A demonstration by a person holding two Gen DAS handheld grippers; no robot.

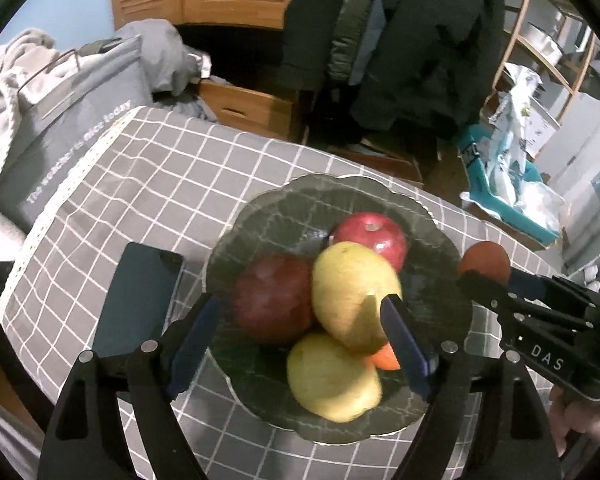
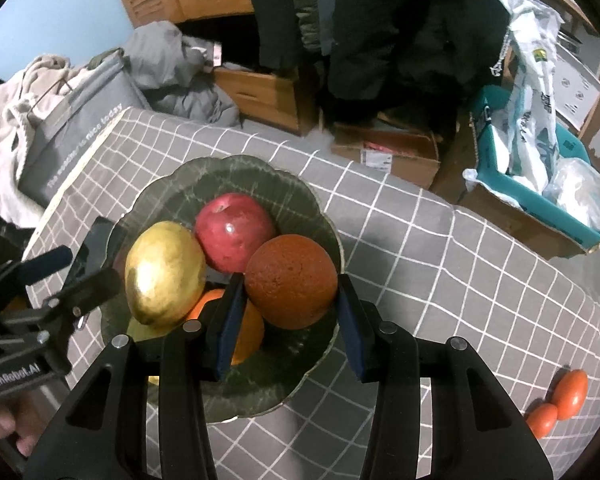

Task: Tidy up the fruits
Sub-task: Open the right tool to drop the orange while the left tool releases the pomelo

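A dark glass bowl (image 1: 440,224) (image 2: 164,188) sits on the grey checked tablecloth. It holds a red apple (image 1: 370,236) (image 2: 232,232), a dark red fruit (image 1: 272,298), a yellow fruit (image 1: 332,378), a small orange fruit (image 1: 386,358) (image 2: 248,336), and a yellow pear (image 1: 352,292) (image 2: 162,274) on top. My left gripper (image 1: 300,324) is open over the bowl, its right pad against the pear. My right gripper (image 2: 290,316) is shut on a brown-orange fruit (image 2: 290,280) (image 1: 484,260) above the bowl's right rim.
A dark phone (image 1: 136,308) lies left of the bowl. Two small orange fruits (image 2: 558,400) lie on the cloth at the right. A grey bag (image 1: 60,136) stands beyond the table's left edge. Boxes and a teal bin (image 2: 540,204) sit on the floor behind.
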